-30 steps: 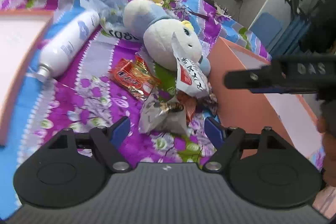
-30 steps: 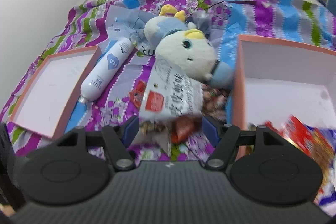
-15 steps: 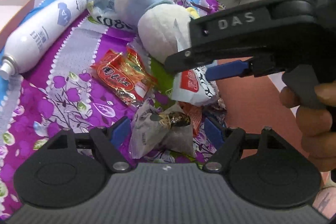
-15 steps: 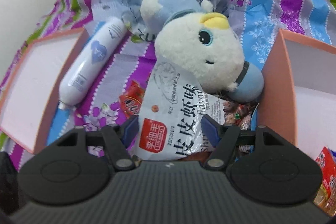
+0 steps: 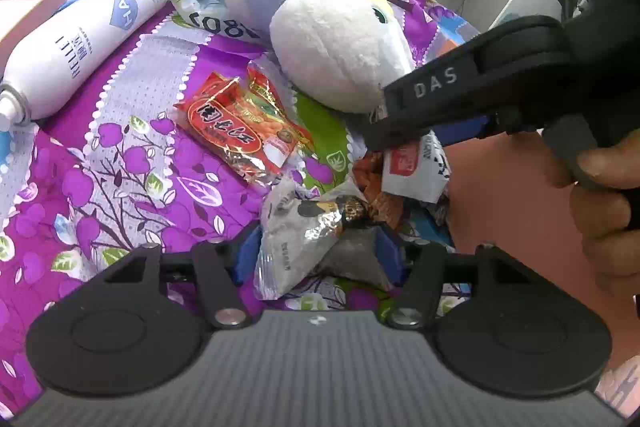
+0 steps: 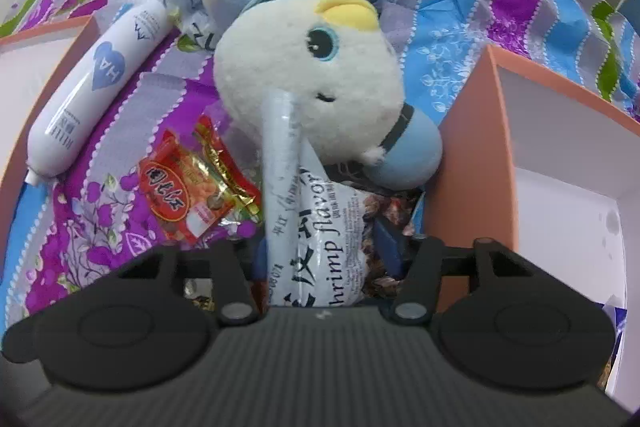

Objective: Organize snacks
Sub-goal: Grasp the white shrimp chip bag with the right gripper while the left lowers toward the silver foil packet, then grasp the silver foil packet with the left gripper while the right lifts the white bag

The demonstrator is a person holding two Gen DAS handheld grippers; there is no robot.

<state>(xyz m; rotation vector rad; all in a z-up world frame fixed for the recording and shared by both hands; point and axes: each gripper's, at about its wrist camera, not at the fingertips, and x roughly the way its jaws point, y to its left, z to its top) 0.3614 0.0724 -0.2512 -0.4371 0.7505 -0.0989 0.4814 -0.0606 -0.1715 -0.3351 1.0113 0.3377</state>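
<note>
My left gripper [image 5: 316,253] has its blue pads against both sides of a silver snack packet [image 5: 304,239] on the bedspread. My right gripper [image 6: 326,247] has closed around a white shrimp-flavour snack bag [image 6: 316,227], which is squeezed into a fold between the pads; it also shows in the left wrist view [image 5: 412,171] under the right gripper's body. A red snack packet [image 5: 244,127] lies flat to the left, also in the right wrist view [image 6: 192,195]. More small wrapped snacks [image 6: 384,207] lie under the white bag.
A white and blue plush toy [image 6: 308,67] lies just behind the snacks. A white spray bottle [image 6: 96,83] lies at left beside a pink box lid [image 6: 48,27]. A pink box [image 6: 460,155] with a white inside stands at right.
Both grippers moved down and forward into the snack pile. The left pads closed in on the silver packet. The right pads closed on the white bag, which folded upright.
</note>
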